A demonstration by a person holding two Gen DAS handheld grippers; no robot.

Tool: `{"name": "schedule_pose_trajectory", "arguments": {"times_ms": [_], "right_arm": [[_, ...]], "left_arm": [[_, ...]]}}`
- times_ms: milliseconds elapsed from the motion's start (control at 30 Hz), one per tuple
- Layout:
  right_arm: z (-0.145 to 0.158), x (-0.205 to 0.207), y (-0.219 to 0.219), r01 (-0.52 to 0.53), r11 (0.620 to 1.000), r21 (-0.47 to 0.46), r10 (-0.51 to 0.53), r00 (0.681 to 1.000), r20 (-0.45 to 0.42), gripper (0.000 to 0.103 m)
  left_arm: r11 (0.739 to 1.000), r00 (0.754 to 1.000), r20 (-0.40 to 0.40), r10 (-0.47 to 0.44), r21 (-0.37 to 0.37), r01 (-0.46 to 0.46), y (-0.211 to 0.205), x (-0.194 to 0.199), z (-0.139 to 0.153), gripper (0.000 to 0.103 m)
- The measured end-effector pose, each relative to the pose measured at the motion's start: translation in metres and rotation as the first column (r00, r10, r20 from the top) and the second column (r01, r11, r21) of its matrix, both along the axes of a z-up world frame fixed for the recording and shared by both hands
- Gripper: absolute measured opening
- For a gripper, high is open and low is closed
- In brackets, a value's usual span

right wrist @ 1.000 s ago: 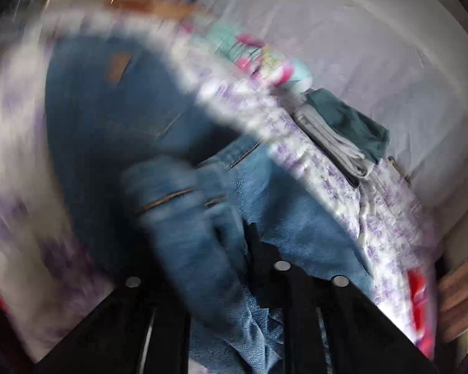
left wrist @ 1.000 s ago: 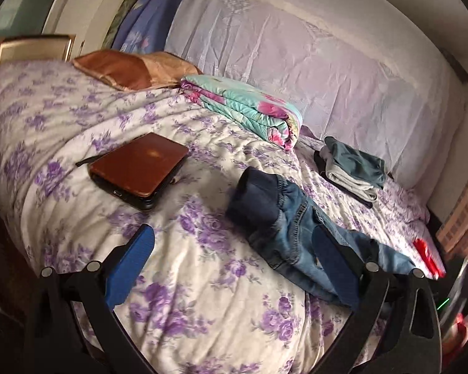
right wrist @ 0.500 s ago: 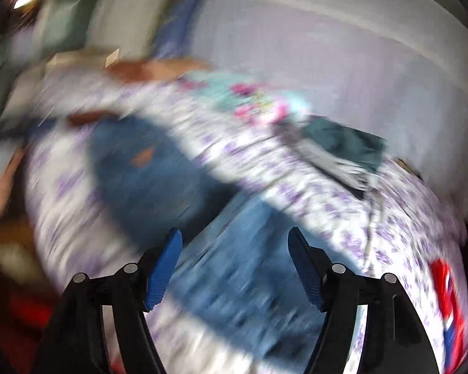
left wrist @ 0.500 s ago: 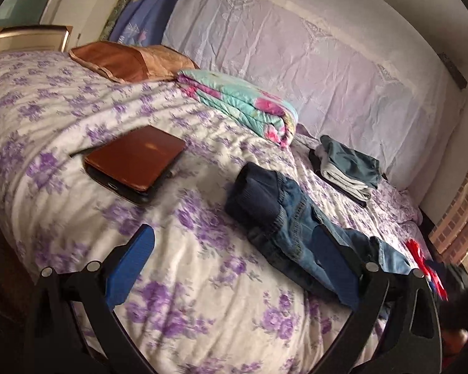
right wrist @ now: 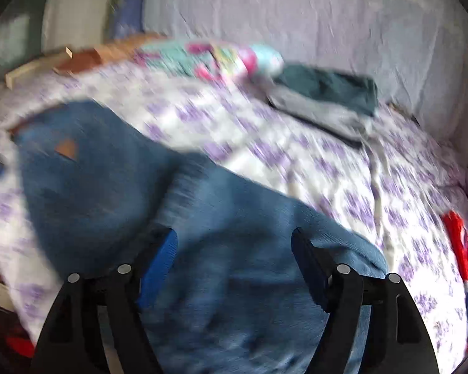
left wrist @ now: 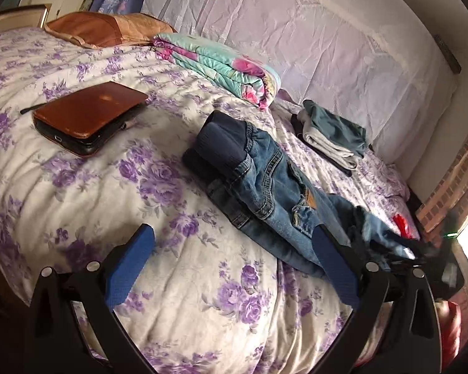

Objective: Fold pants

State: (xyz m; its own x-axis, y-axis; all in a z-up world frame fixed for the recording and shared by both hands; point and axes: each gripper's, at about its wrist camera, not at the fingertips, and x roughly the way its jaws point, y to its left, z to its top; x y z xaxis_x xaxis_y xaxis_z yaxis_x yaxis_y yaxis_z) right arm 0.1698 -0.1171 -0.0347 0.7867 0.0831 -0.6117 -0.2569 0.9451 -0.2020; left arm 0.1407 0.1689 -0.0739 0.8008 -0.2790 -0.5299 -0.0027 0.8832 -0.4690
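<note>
Right tool (right wrist: 234,265) opening above the jeans (left wrist: 265,184), left tool (left wrist: 231,268) spread wide over the bed (left wrist: 62,168).

The right tool is seen with its jaws parting and nothing pressed between the blue pads, the blurred denim lying loose on the bed beneath them. The left tool is held released, its pads well apart, with only the flowered bedcover between them; its right-hand finger is seen in front of the lower part of the jeans. The jeans are laid crumpled across the middle of the bed, the dark waistband toward the headboard end. A brown case (left wrist: 87,115) is placed near the jeans, a folded floral quilt (left wrist: 221,65) lies behind them, and a small stack of folded clothes (left wrist: 333,134) is set beside the quilt.
</note>
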Motion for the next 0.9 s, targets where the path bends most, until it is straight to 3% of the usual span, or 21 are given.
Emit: {"name": "schedule_pose_trajectory", "arguments": {"times_ms": [67, 100, 167, 267, 433, 500, 567, 667, 767, 900], "right_arm": [[0.006, -0.01, 0.008, -0.007, 0.999, -0.033, 0.009, 0.997, 0.071, 0.077], [0.002, -0.007, 0.01, -0.002, 0.998, -0.061, 0.005, 0.998, 0.063, 0.078], [-0.032, 0.012, 0.011, -0.019, 0.995, -0.1, 0.013, 0.998, -0.065, 0.085], [-0.023, 0.017, -0.003, -0.024, 1.0, -0.005, 0.023, 0.994, -0.105, 0.086], [0.005, -0.017, -0.017, -0.047, 0.997, 0.063, 0.043, 0.997, 0.061, 0.088], [0.003, -0.022, -0.021, -0.008, 1.0, -0.018, 0.009, 0.997, 0.073, 0.097], [-0.025, -0.009, -0.018, 0.001, 0.988, -0.157, -0.006, 0.999, -0.031, 0.1], [-0.015, -0.014, -0.032, -0.028, 0.998, -0.062, 0.028, 1.0, -0.003, 0.099], [0.009, -0.031, -0.055, 0.005, 1.0, 0.025, -0.008, 0.992, 0.128, 0.099], [0.006, -0.032, -0.084, 0.047, 0.996, 0.077, -0.054, 0.994, 0.092, 0.099]], "left_arm": [[1.0, 1.0, -0.008, 0.009, 0.005, -0.009, -0.003, 0.003, 0.0, 0.099], [1.0, 1.0, -0.014, 0.012, -0.002, -0.012, -0.003, 0.005, 0.0, 0.099], [1.0, 0.999, -0.038, 0.017, -0.024, -0.018, -0.003, 0.011, 0.0, 0.099], [0.998, 0.995, -0.092, 0.027, -0.061, -0.033, 0.0, 0.028, -0.001, 0.099], [0.996, 0.985, -0.172, 0.022, -0.084, -0.037, -0.002, 0.06, -0.001, 0.099], [0.995, 0.979, -0.2, 0.039, -0.078, -0.056, -0.002, 0.075, -0.004, 0.098], [0.995, 0.976, -0.209, 0.054, -0.069, -0.069, -0.004, 0.086, -0.004, 0.098], [0.995, 0.974, -0.217, 0.067, -0.057, -0.081, -0.009, 0.097, -0.006, 0.098], [0.996, 0.975, -0.214, 0.063, -0.053, -0.076, -0.011, 0.101, -0.006, 0.098], [0.985, 0.984, -0.178, 0.029, -0.164, -0.059, 0.0, 0.097, -0.006, 0.098]]}}
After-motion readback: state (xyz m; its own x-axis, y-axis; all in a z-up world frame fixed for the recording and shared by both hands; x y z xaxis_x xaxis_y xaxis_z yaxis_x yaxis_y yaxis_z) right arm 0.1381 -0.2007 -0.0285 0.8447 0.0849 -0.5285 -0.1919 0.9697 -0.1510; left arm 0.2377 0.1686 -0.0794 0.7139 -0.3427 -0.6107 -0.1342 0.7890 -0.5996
